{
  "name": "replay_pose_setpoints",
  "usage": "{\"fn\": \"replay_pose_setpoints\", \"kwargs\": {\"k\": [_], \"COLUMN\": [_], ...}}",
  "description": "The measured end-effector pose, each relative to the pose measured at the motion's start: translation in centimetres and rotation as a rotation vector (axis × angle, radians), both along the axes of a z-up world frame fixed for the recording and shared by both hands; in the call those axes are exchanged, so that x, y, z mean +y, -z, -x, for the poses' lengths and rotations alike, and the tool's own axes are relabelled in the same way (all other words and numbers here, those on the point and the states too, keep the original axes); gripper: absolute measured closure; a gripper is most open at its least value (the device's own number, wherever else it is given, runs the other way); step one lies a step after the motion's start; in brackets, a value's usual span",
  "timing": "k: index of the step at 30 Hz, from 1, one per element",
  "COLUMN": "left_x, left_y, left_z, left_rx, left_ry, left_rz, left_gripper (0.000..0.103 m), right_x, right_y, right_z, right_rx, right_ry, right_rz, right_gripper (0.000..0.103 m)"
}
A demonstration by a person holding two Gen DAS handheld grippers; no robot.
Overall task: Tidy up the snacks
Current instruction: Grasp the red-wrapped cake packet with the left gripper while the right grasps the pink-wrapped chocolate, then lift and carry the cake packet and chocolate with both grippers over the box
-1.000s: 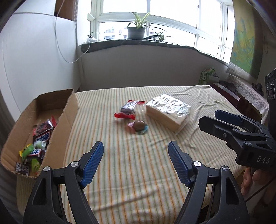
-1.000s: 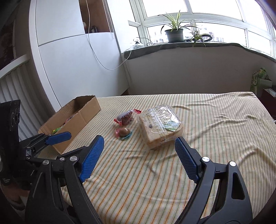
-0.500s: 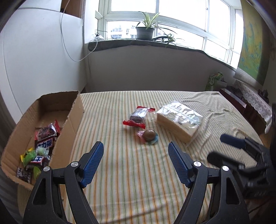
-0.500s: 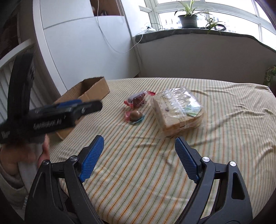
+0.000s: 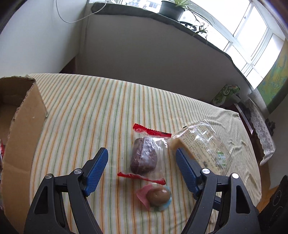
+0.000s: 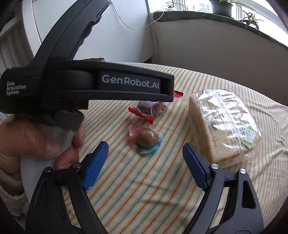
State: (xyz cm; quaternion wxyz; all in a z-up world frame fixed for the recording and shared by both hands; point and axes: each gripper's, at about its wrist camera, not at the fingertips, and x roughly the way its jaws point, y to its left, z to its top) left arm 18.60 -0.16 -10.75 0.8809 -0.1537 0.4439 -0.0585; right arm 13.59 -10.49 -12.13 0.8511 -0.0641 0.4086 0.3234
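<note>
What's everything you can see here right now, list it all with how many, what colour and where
Cardboard box: one, brown, left edge of the table.
Striped tablecloth: one, cream with orange and green stripes, covering the table.
Dark cake in clear wrapper with red ends: one, purple-brown, mid-table, between the left gripper's fingers.
Round candy in pink and blue wrapper: one, brown, just nearer than the cake.
Bagged bread: one, pale, clear bag, right of the cake.
Potted plant: one, green in a dark pot, on the windowsill.
Left gripper: black with blue pads, open.
Right gripper: black with blue pads, open.
Left hand: holding the left gripper's handle.
</note>
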Motion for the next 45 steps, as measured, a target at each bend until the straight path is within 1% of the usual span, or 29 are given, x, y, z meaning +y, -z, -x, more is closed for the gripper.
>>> {"fn": "replay_pose_setpoints", "kwargs": {"k": [1,3,4,6,7,8,10,11,13,14,16,20,24,26,28,34,38,42,45], "left_x": [0.0,0.1,0.1,0.0,0.0,-0.1,-0.1,-0.1,-0.1,-0.1,0.0,0.0,-0.1,-0.2,-0.3,-1.9,-2.5,-2.7,-3.1], "left_y": [0.1,0.2,0.3,0.6,0.8,1.1,1.3,1.3,1.2,1.2,1.3,1.4,1.4,1.0,0.2,-2.9,-5.0,-6.9,-8.3], "left_z": [-0.2,-0.6,-0.7,-0.9,-0.9,-0.9,-1.0,-1.0,-1.2,-1.2,-1.0,-0.7,-0.7,-0.3,0.4,4.7,8.2,11.3,13.2], "left_rx": [0.003,0.014,0.015,0.019,0.025,0.031,0.028,0.025,0.022,0.021,0.013,-0.016,-0.028,-0.044,-0.078,-0.203,-0.276,-0.340,-0.379], "left_ry": [0.008,0.023,0.029,0.044,0.048,0.051,0.051,0.050,0.050,0.051,0.060,0.066,0.060,0.052,0.048,0.035,0.028,0.018,0.020], "left_rz": [0.005,0.007,0.004,0.004,0.008,0.012,0.008,0.006,0.003,0.002,0.005,-0.008,-0.007,-0.012,-0.032,-0.130,-0.191,-0.204,-0.204], "left_gripper": [0.028,0.028,0.029,0.038,0.045,0.048,0.048,0.048,0.050,0.055,0.067,0.069,0.069,0.069,0.069,0.069,0.069,0.069,0.069], "right_x": [0.1,0.3,0.5,0.8,0.9,1.1,1.3,1.7,2.4,2.6,2.5,2.4,1.3,0.9,0.4,-2.2,-4.8,-7.5,-8.9], "right_y": [0.2,0.3,0.4,0.5,0.5,0.6,0.6,0.7,0.8,0.8,0.7,0.5,0.8,0.6,0.5,-0.1,-0.5,-1.3,-3.6], "right_z": [-0.3,-0.7,-0.8,-0.9,-0.8,-0.9,-1.0,-1.0,-0.9,-0.8,-0.6,-0.6,-0.5,-0.1,0.5,2.9,5.0,6.2,7.0], "right_rx": [0.011,0.014,0.014,0.011,0.008,0.008,0.001,0.001,-0.001,-0.008,-0.014,-0.012,-0.022,-0.025,-0.028,-0.039,-0.053,-0.063,-0.115], "right_ry": [-0.012,-0.029,-0.038,-0.047,-0.053,-0.059,-0.061,-0.064,-0.068,-0.064,-0.064,-0.062,-0.048,-0.034,-0.024,0.017,0.084,0.161,0.200], "right_rz": [-0.001,0.009,0.015,0.026,0.028,0.032,0.046,0.051,0.064,0.075,0.073,0.056,0.044,0.037,0.032,0.002,-0.048,-0.116,-0.144], "right_gripper": [0.016,0.024,0.026,0.029,0.030,0.033,0.036,0.039,0.053,0.060,0.061,0.064,0.070,0.070,0.071,0.072,0.072,0.072,0.072]}}
